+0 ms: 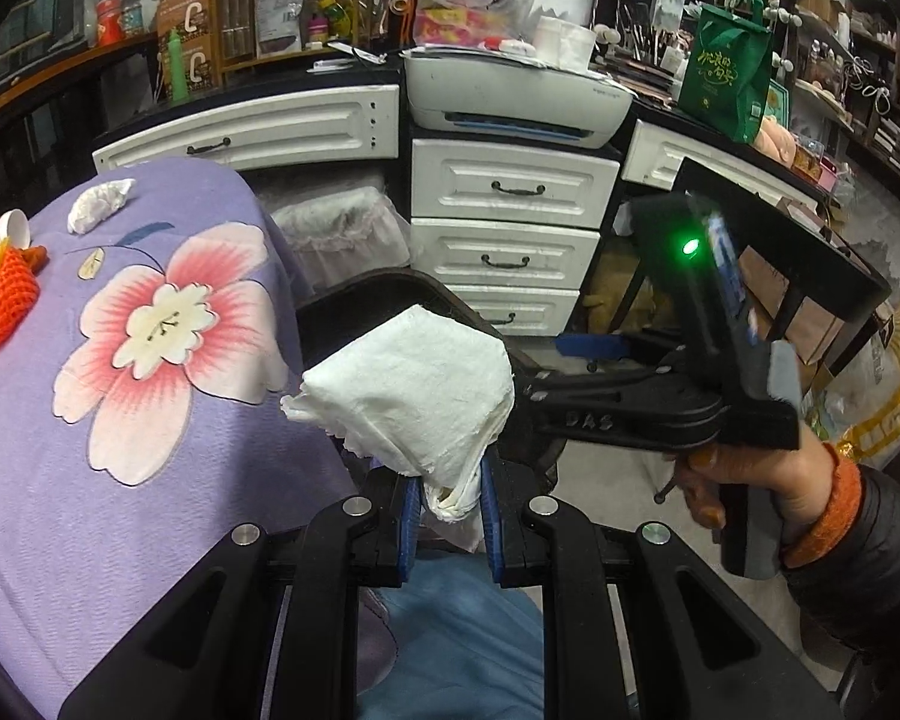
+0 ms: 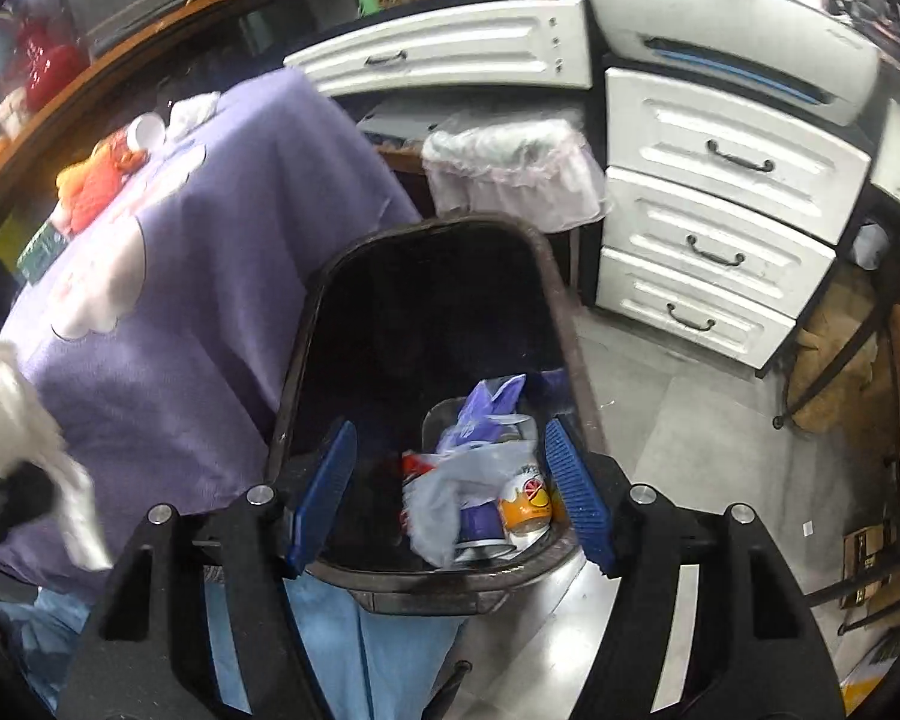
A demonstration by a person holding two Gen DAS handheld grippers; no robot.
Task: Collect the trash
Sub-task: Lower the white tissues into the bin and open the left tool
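My left gripper is shut on the lower corner of a white paper tissue, which stands up in front of the camera beside the purple flowered tablecloth. That tissue also shows at the left edge of the right wrist view. My right gripper is open with nothing between its blue pads, just above the black trash bin. Plastic wrappers and an orange-printed cup lie inside the bin. On the cloth lie a crumpled tissue, a paper cup and an orange net.
White drawers with a printer on top stand behind the bin. A second bin lined with a clear bag sits under the desk. A dark stool is at the right, and a person's hand holds the right gripper.
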